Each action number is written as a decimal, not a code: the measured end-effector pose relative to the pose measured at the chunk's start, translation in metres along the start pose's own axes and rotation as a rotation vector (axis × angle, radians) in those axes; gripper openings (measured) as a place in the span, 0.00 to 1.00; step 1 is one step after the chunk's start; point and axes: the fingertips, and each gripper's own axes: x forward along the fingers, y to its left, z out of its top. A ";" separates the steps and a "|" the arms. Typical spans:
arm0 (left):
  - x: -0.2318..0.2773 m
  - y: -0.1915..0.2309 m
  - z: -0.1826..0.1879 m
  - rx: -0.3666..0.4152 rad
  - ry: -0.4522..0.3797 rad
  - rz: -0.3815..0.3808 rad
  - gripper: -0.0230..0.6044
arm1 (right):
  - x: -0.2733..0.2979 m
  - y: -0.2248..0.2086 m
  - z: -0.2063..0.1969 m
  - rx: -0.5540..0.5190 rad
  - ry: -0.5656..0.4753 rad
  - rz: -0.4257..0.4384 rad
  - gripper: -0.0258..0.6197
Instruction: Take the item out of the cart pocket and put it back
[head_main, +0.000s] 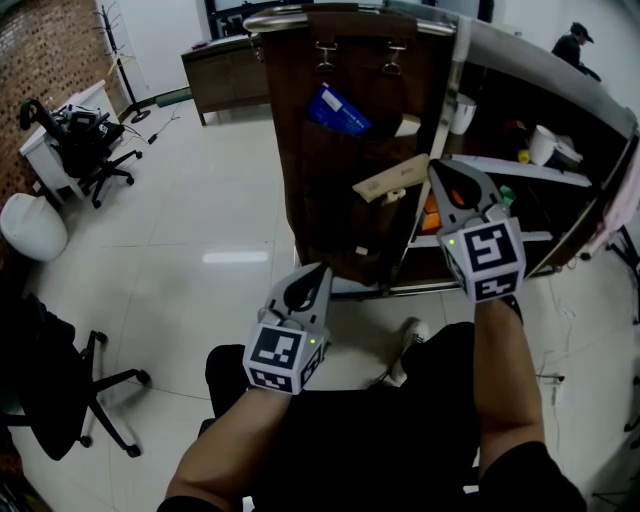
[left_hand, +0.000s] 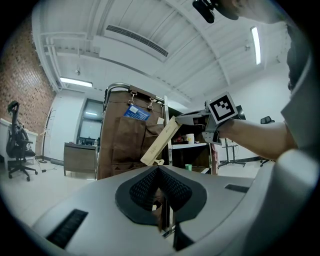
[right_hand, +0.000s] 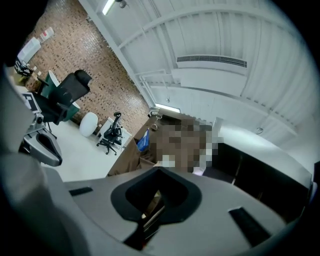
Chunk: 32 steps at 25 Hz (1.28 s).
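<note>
Head view: my right tongs (head_main: 438, 175) are clamped on one end of the tan flat box (head_main: 392, 178), tilted in the air before the brown cart pocket (head_main: 330, 215). Its print is too small to read, and the right gripper view shows only a sliver of it. My left tongs (head_main: 322, 272) hang lower, closed and empty.

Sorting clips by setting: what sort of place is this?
Likely an office or workroom: a swivel chair beside a white desk, a brick wall, and a shelved cart.
</note>
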 end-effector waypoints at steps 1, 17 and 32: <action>0.000 0.000 0.000 -0.001 0.001 -0.001 0.04 | 0.002 -0.002 0.000 -0.012 0.003 -0.007 0.08; 0.000 0.001 0.000 -0.018 0.003 0.001 0.04 | 0.029 0.013 -0.034 -0.186 0.137 0.016 0.08; 0.001 0.003 -0.001 -0.042 0.001 -0.003 0.04 | 0.087 0.057 -0.087 -0.155 0.233 0.114 0.08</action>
